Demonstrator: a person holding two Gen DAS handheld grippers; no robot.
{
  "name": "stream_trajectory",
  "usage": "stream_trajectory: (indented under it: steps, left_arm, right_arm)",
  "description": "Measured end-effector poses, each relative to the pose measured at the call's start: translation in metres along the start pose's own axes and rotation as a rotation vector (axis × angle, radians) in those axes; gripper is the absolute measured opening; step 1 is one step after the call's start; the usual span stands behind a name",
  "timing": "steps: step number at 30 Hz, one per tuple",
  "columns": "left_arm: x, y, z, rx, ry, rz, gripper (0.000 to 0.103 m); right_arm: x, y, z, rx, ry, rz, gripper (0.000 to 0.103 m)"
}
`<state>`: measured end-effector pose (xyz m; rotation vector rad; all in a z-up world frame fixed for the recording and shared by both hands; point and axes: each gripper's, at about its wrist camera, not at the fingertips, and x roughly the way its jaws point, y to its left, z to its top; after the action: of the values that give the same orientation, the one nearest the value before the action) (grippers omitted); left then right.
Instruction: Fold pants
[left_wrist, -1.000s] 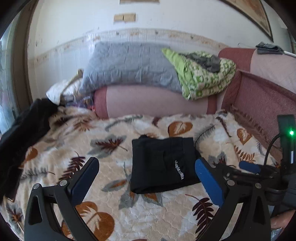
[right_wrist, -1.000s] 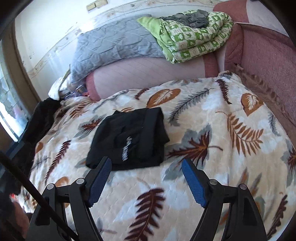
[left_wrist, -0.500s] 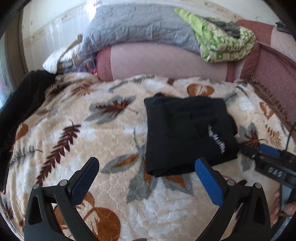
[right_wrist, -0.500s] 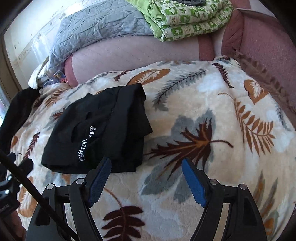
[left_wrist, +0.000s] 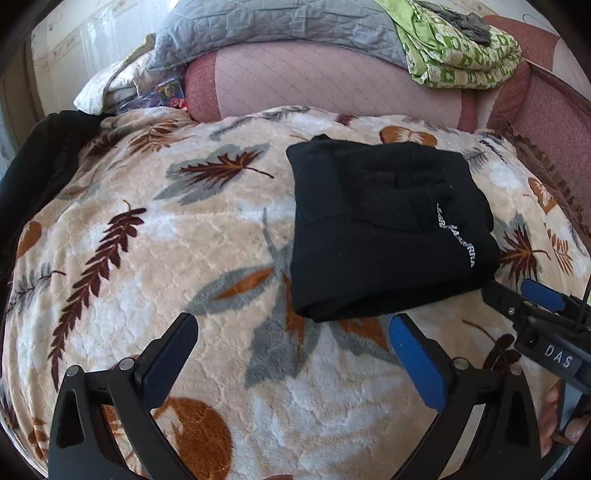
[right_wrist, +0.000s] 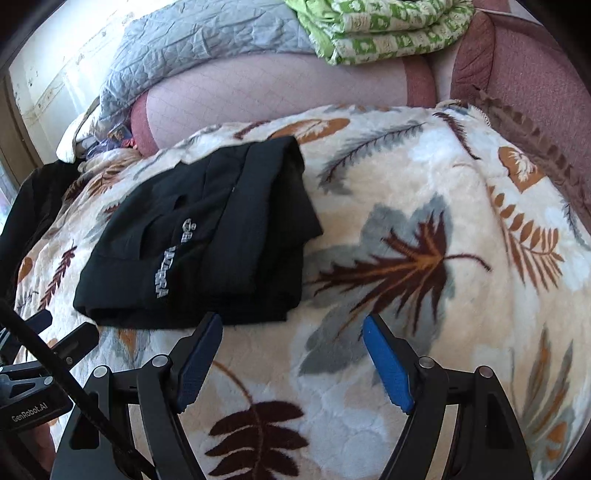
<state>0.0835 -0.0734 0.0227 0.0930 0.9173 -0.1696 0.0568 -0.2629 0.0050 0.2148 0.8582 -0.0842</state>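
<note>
Black pants (left_wrist: 384, 229) lie folded into a compact rectangle on a leaf-patterned blanket (left_wrist: 155, 258), with white lettering on top. In the left wrist view my left gripper (left_wrist: 291, 354) is open and empty, just in front of the pants' near edge. The right gripper (left_wrist: 532, 299) shows at the pants' near right corner. In the right wrist view the pants (right_wrist: 207, 243) lie left of centre, and my right gripper (right_wrist: 291, 354) is open and empty, its left finger (right_wrist: 199, 354) at their near edge. The left gripper's body (right_wrist: 33, 373) shows at lower left.
A pink bolster (left_wrist: 332, 85) runs along the back, with a grey quilt (left_wrist: 273, 22) and a green patterned quilt (left_wrist: 465, 55) piled on it. Dark clothing (left_wrist: 33, 166) lies at the bed's left edge. A red-brown sofa arm (right_wrist: 535, 92) borders the right.
Both grippers have moved down and closer to the folded pants, which now fill more of each view. Both stay open. The pants have not moved.
</note>
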Motion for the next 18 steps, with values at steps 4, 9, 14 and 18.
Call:
stream_trajectory:
  steps: [4,9,14,18]
  left_arm:
    - [0.002,0.0,-0.001,-0.005,0.017,-0.012,0.103]
    - [0.006,0.002,-0.001,-0.021,0.038,-0.025,0.103]
    - [0.008,0.004,-0.002,-0.032,0.053,-0.036,0.103]
    - [0.008,0.004,-0.002,-0.033,0.054,-0.036,0.103]
  right_arm:
    - [0.001,0.006,-0.004,-0.031,0.001,-0.005,0.083]
    - [0.001,0.011,-0.007,-0.053,-0.005,-0.02,0.083]
    - [0.003,0.016,-0.01,-0.076,0.002,-0.022,0.083]
    - [0.0,0.023,-0.012,-0.108,-0.015,-0.033,0.084]
